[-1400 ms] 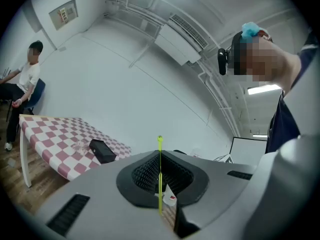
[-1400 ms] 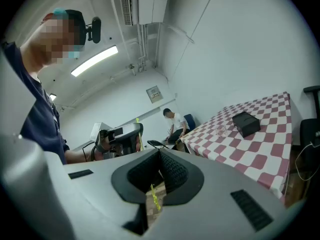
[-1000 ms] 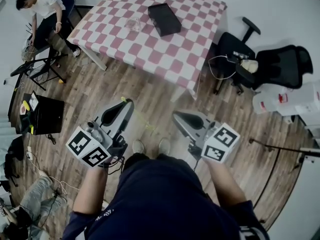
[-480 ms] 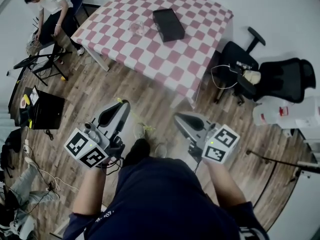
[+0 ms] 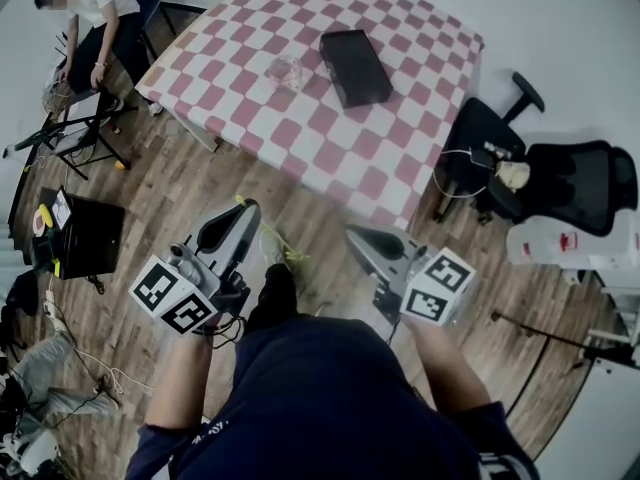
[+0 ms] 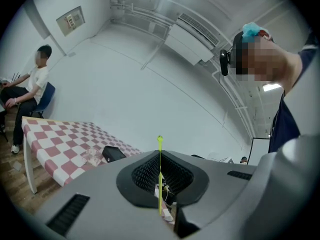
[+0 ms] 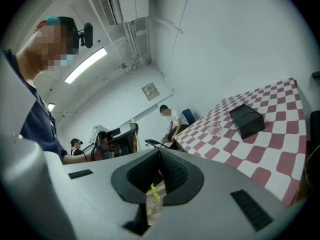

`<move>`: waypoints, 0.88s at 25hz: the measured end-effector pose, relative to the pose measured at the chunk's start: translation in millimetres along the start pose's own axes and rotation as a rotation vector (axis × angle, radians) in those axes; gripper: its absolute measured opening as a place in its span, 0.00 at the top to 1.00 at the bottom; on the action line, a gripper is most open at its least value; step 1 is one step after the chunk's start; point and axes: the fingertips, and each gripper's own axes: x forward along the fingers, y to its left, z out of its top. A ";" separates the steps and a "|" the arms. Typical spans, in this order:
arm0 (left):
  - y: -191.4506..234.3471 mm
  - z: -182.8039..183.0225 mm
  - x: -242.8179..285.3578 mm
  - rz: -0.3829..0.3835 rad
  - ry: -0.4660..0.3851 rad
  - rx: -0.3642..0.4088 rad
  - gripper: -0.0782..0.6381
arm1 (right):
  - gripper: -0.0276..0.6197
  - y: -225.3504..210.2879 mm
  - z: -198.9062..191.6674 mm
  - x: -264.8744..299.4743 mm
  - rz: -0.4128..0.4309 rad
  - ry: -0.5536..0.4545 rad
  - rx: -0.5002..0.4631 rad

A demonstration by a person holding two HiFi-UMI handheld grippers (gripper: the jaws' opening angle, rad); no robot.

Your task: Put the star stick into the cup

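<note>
A thin yellow-green star stick (image 5: 272,233) is pinched in my shut left gripper (image 5: 247,206), over the wooden floor short of the table. In the left gripper view the stick (image 6: 160,176) stands up between the closed jaws of the left gripper (image 6: 160,156), star at the top. The clear cup (image 5: 286,71) stands on the red-and-white checked table (image 5: 400,138) beside a black box (image 5: 355,66); the cup (image 6: 92,155) shows small at the left. My right gripper (image 5: 352,232) is level with the left one. Its jaws meet at the right gripper's tips (image 7: 159,152), with nothing between them.
A person (image 5: 90,18) sits on a chair left of the table. Black office chairs (image 5: 575,183) and white containers (image 5: 560,238) stand at the right. A black case (image 5: 90,233), cables and another person's legs (image 5: 45,368) lie on the floor at the left.
The table with cup and box has slid nearer in the head view as I walk toward it. Both grippers keep their pose, and the left stays shut on the stick.
</note>
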 end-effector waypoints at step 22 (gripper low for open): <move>227.3 82.7 101.4 -0.117 0.101 -0.079 0.85 | 0.93 -110.9 91.6 203.2 -0.125 0.033 0.078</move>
